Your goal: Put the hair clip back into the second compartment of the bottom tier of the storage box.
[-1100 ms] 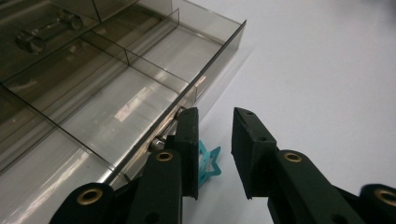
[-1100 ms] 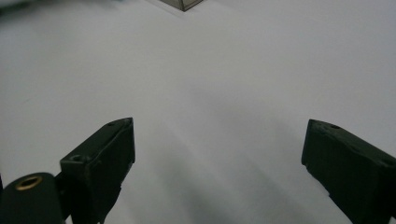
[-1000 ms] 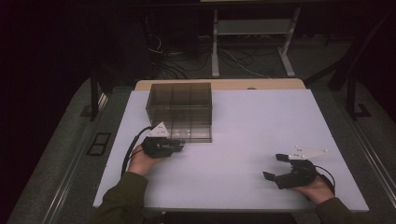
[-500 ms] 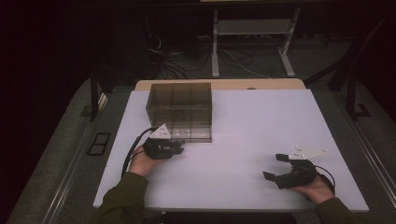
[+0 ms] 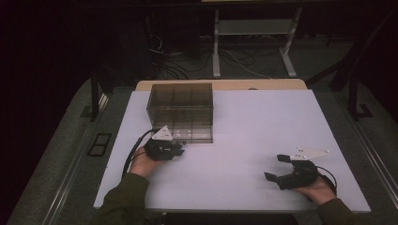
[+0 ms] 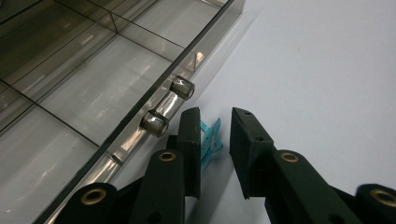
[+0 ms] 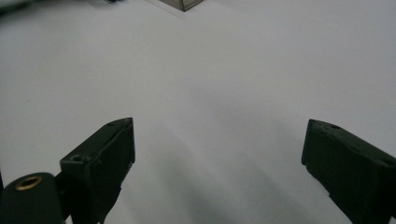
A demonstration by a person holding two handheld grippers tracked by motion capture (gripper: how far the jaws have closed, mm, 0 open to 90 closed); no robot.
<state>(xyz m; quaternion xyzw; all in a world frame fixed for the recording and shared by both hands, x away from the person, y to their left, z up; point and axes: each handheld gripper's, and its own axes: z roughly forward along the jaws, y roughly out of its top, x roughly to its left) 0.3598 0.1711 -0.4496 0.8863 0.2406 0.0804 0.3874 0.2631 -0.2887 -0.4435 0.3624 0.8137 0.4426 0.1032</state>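
Teal clip [image 6: 210,142] half hidden behind a jaw of the left tongs [image 6: 215,135], narrowed around it, contact unclear, just beside the smoked box [image 5: 180,111] front wall; right tongs [image 5: 281,168] released wide over bare counter [image 5: 263,122].

The table [image 5: 244,140] is plain white, without pattern. The box [image 5: 180,110] is smoky brown see-through plastic, crossed by darker divider lines in a grid, and its handle [image 6: 168,106] is the same tinted clear. Both the left gripper [image 6: 215,126] and the right gripper [image 7: 217,144] are black with brass-coloured rivets, and the small thing [image 6: 210,142] between the left one's jaws is teal.
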